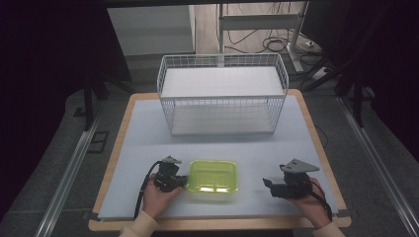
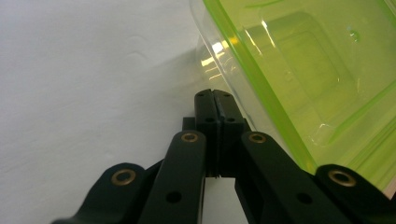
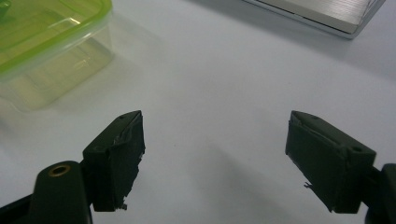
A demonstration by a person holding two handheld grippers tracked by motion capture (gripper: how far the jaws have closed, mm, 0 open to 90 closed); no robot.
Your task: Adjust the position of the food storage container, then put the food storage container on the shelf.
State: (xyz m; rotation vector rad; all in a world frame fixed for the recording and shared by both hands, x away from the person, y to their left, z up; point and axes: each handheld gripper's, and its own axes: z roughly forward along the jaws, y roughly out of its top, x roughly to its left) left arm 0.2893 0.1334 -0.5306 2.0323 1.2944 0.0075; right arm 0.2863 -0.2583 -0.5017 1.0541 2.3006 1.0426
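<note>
Left tool (image 2: 214,100) closed beside green-lidded container (image 2: 299,70), right tool (image 3: 212,154) wide open

Container (image 1: 213,176) near table's (image 1: 148,128) front edge, between both grippers (left (image 1: 179,182) touching), basket (image 1: 222,94) behind.

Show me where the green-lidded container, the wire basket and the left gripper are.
green-lidded container (image 1: 213,175): high view, middle of its lid.
wire basket (image 1: 222,98): high view, top rail of its front wall.
left gripper (image 2: 215,99): left gripper view, tips of its closed jaws, beside the container's clear wall.
</note>
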